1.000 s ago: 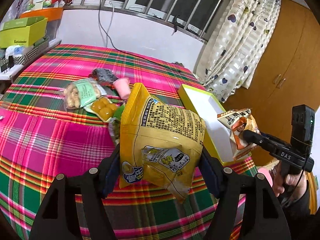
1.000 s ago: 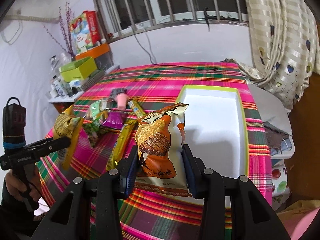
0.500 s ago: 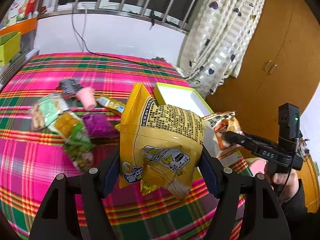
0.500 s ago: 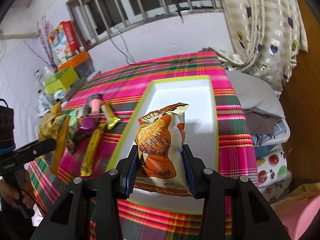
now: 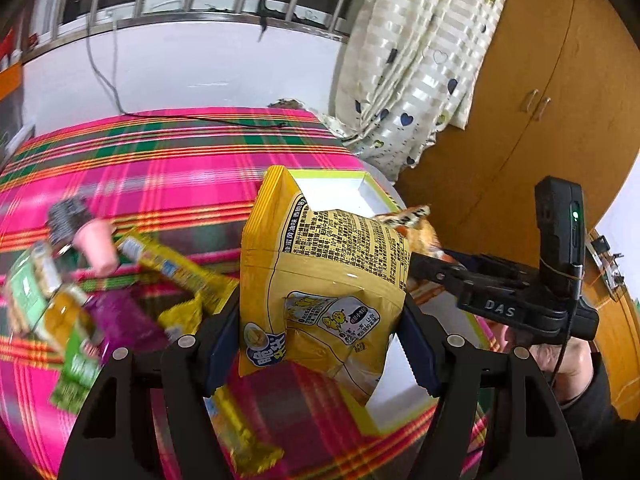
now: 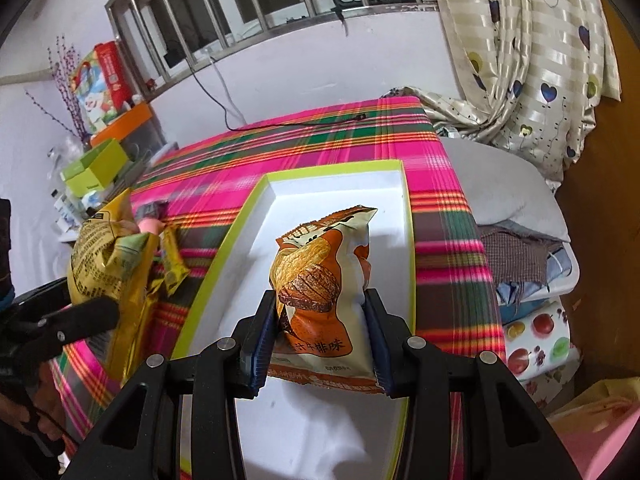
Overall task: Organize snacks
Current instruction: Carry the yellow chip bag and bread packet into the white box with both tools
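Note:
My left gripper is shut on a large yellow snack bag, held upright above the near left corner of the white tray with a lime rim. My right gripper is shut on an orange and white chip bag, which hangs over the inside of the same tray. In the right wrist view the yellow snack bag shows at the left, just outside the tray's left rim. In the left wrist view the chip bag peeks out behind the yellow one.
Loose snacks lie on the plaid tablecloth left of the tray: a pink cup, a purple packet, green packets and yellow bars. Boxes crowd a shelf at far left. A curtain hangs at right.
Both grippers have swung right with their bags: the chip bag now hangs over the tray's inside, and the yellow bag has come up to the tray's left edge, away from the loose snacks.

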